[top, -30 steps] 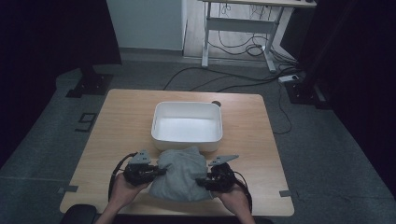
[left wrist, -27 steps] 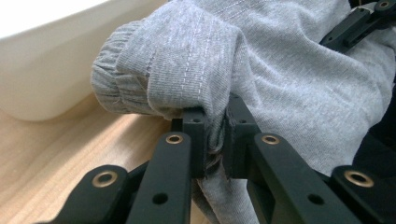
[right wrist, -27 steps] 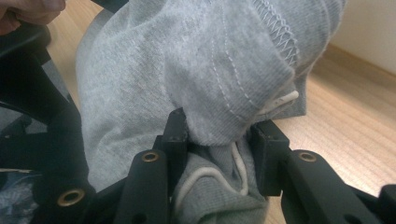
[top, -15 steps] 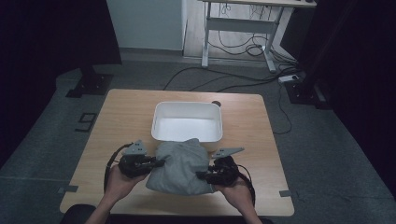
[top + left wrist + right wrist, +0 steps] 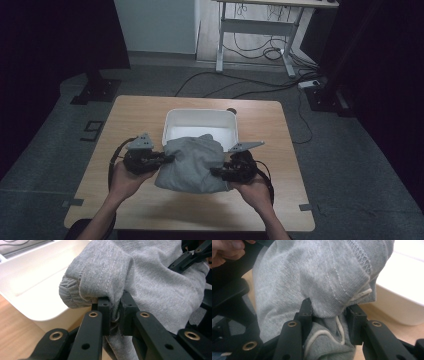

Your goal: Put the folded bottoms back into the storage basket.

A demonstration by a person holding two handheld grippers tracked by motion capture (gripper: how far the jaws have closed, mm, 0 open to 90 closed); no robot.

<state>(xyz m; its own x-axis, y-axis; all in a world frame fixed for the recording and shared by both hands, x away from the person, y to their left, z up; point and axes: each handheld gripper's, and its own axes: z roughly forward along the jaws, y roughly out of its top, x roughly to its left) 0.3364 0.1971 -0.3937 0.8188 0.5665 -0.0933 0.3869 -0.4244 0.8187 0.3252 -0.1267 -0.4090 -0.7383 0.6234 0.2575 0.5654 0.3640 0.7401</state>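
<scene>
High view: you stand at a wooden table (image 5: 135,117) with a white rectangular tub (image 5: 200,124) near its middle, and a small dark round thing sits just behind the tub's far right corner (too small to name). Beyond the table, cables lie on the grey floor under a metal desk frame (image 5: 255,37), and a dark stand base (image 5: 97,92) sits at far left. Nothing lies between your hands and the tub. The grey sweatshirt (image 5: 192,165) hangs bunched between your two grippers, just on your side of the tub, its upper fold overlapping the tub's near rim. Your left gripper (image 5: 167,159) grips its left edge, your right gripper (image 5: 215,172) its right edge.

Left gripper view: the jaws are clenched on a thin fold of the sweatshirt (image 5: 150,287), fabric pinched flat between the pads. The knit is heather grey with rows of pale stitching, rolled into a thick lump above the jaws. The tub (image 5: 32,287) lies behind it at left, over bare table (image 5: 15,330). Your other gripper's black jaws bite the cloth at upper right.

Right gripper view: the jaws stand wider, grasping a fat bundle of the sweatshirt (image 5: 299,277) (a white drawcord (image 5: 340,331) loops through it). An overlocked hem shows at top. The tub (image 5: 402,287) sits at right, your left hand (image 5: 227,250) at upper left.
</scene>
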